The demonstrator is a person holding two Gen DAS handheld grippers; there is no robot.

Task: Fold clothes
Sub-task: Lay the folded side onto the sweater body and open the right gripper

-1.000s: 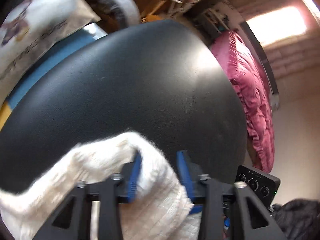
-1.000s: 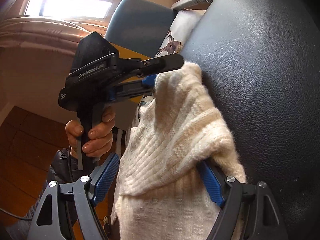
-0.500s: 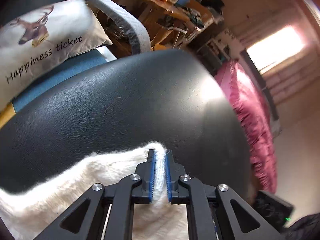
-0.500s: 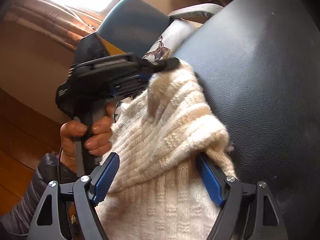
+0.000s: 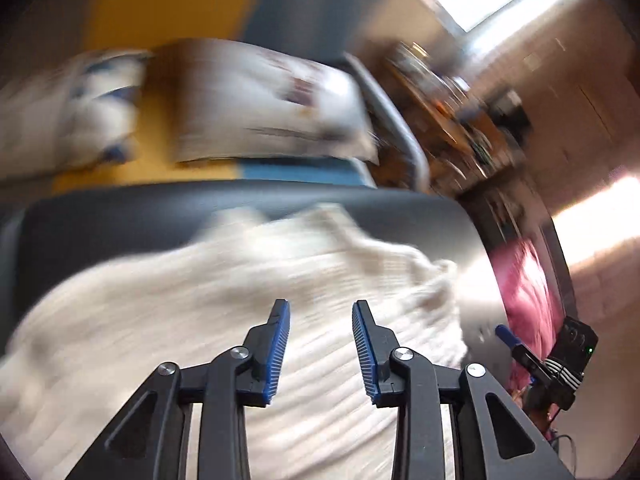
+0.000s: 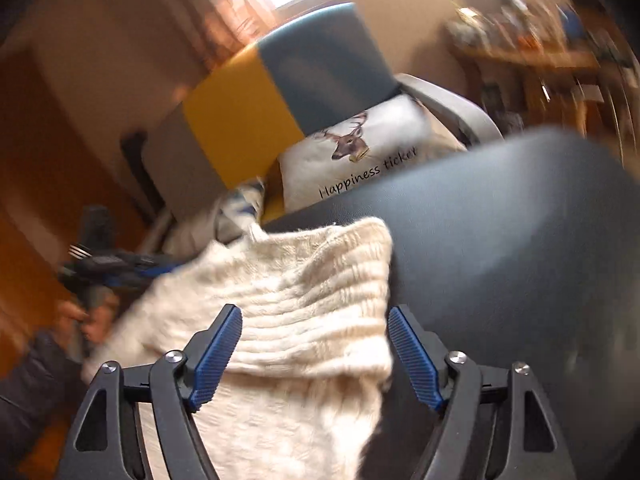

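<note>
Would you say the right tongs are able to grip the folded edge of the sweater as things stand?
Probably yes: the right tongs are open, with the sweater fold lying between the fingers and nothing in the way.

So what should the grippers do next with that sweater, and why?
Probably close the right gripper on the sweater's folded edge: both grippers are open, the left gripper holds nothing, and the sweater lies rumpled on the black seat, not yet folded.
</note>
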